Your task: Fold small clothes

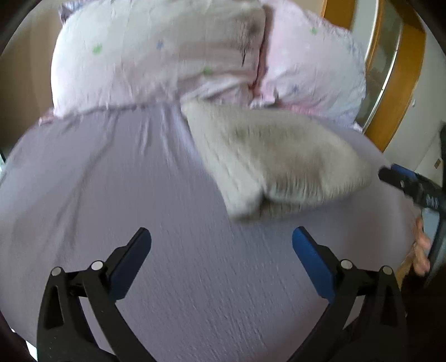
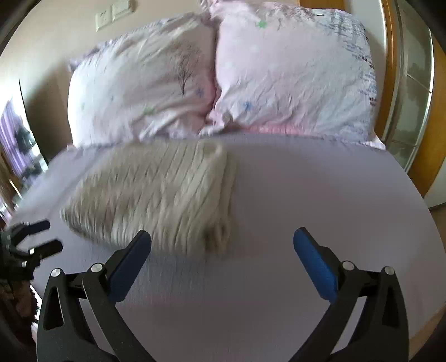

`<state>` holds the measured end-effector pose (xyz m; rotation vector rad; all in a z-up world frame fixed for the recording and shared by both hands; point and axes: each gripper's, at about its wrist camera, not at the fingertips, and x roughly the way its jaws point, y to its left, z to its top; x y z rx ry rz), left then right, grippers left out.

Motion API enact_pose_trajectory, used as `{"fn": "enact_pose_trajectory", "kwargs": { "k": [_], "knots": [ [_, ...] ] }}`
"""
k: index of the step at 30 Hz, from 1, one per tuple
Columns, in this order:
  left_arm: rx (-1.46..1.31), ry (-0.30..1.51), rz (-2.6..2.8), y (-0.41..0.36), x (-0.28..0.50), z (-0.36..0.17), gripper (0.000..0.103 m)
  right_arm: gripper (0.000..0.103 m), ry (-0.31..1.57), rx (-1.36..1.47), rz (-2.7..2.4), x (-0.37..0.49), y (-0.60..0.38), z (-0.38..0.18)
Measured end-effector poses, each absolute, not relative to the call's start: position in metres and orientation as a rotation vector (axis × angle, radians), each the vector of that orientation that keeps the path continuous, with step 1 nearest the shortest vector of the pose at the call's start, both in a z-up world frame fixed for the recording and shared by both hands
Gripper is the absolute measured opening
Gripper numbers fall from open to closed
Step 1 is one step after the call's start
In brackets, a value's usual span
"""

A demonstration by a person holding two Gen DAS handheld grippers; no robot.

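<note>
A beige ribbed knit garment [image 1: 278, 158] lies folded on the lavender bed sheet [image 1: 139, 181], below the pillows. It also shows in the right wrist view [image 2: 161, 195], blurred. My left gripper [image 1: 221, 242] is open and empty above the sheet, short of the garment's near corner. My right gripper [image 2: 222, 242] is open and empty, its left finger [image 2: 131, 261] just in front of the garment's near edge. The right gripper shows at the right edge of the left wrist view [image 1: 407, 186], beside the garment. The left gripper shows at the left edge of the right wrist view [image 2: 36, 236], open.
Two pink patterned pillows [image 2: 145, 83] [image 2: 292, 75] lie at the head of the bed. A wooden frame with glass [image 2: 409, 83] stands to the right. Wall switches [image 2: 111, 14] are on the wall behind. The sheet [image 2: 306, 195] extends to the garment's right.
</note>
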<state>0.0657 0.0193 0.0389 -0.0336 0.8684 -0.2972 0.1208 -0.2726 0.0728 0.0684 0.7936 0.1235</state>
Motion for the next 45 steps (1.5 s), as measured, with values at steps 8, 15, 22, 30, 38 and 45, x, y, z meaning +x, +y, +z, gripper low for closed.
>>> {"fn": "enact_pose_trajectory", "kwargs": {
  "k": [8,15,22,30,38,45],
  "knots": [
    [-0.014,0.947,-0.264,0.001,0.071,0.018,0.101,0.102,0.935,0.052,0.098,0.121,-0.245,0.03],
    [0.076,0.951,-0.196,-0.014,0.075,0.012,0.101,0.102,0.977,0.028,0.063,0.118,-0.236,0.017],
    [0.091,0.938,-0.158,-0.015,0.077,0.01,0.101,0.102,0.958,0.024,0.054,0.116,-0.235,0.018],
    [0.09,0.925,-0.148,-0.013,0.079,0.01,0.101,0.102,0.939,0.022,0.054,0.115,-0.237,0.019],
    [0.09,0.925,-0.148,-0.013,0.079,0.01,0.101,0.102,0.938,0.022,0.052,0.115,-0.237,0.019],
    [0.089,0.925,-0.148,-0.014,0.079,0.01,0.101,0.102,0.938,0.022,0.052,0.115,-0.237,0.018]
  ]
}}
